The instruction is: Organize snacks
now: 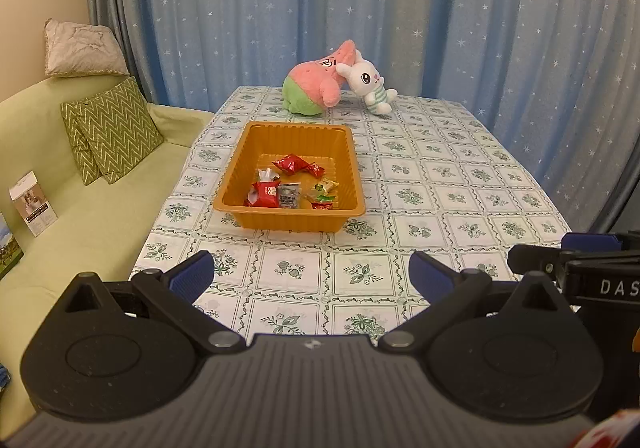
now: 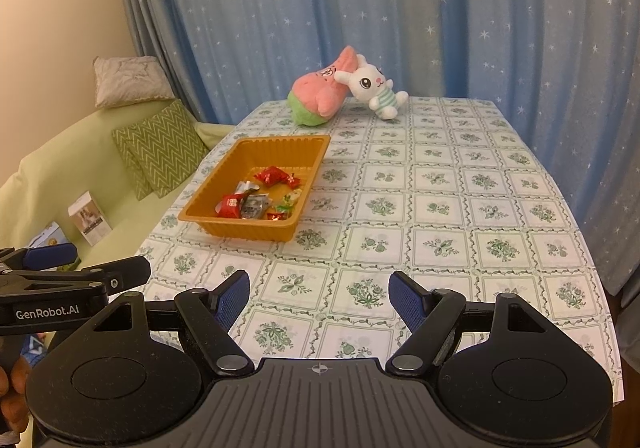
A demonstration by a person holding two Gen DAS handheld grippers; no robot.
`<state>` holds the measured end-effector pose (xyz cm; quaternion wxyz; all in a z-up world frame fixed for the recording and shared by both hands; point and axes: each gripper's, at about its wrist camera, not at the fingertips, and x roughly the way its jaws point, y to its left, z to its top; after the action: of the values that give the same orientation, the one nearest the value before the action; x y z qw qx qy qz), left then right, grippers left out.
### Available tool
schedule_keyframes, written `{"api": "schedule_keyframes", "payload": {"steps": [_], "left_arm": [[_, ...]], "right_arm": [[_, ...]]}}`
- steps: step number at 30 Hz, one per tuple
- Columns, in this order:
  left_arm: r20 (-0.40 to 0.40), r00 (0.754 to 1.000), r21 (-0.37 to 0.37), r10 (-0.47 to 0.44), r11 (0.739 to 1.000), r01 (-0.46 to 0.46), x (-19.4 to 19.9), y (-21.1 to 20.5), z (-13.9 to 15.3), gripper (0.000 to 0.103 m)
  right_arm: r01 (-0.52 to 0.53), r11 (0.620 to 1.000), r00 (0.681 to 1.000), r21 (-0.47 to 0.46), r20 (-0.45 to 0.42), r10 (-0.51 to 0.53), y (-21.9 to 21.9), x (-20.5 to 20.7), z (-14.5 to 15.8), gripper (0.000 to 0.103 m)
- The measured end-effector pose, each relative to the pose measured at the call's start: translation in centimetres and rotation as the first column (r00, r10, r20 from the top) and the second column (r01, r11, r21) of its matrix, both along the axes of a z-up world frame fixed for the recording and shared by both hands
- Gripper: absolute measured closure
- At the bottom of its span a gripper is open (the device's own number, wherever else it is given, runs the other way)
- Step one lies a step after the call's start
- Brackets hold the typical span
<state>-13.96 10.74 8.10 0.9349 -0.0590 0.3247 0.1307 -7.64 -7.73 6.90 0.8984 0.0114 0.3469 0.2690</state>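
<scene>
Snacks (image 1: 294, 185) lie in our orange tray (image 1: 240, 171) on the bench (image 1: 440, 183), at 11 o'clock from our left hand-held gripper (image 1: 312, 268) and 10 o'clock from our right hand-held gripper (image 2: 319, 296). Both stand wide open, empty. 2 plush toys (image 1: 340, 79) sit at 12 o'clock beyond the tray.

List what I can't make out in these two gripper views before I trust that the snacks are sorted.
- Snack wrappers in the orange tray: print too small to read, both views.
- Tray floor along its near wall: hidden by that wall.
- Table's near edge: covered by the left gripper and the right gripper.
- Boxes on the sofa: partly cut off at the left edge.
</scene>
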Motion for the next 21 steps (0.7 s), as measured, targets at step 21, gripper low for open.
{"api": "schedule_keyframes", "payload": {"steps": [21], "left_arm": [[0.003,1.000,-0.004,0.000,1.000,0.000,-0.19,0.20,0.07,0.000]], "right_arm": [[0.001,1.000,1.000,0.000,-0.003,-0.001,0.06,-0.08,-0.34,0.027]]}}
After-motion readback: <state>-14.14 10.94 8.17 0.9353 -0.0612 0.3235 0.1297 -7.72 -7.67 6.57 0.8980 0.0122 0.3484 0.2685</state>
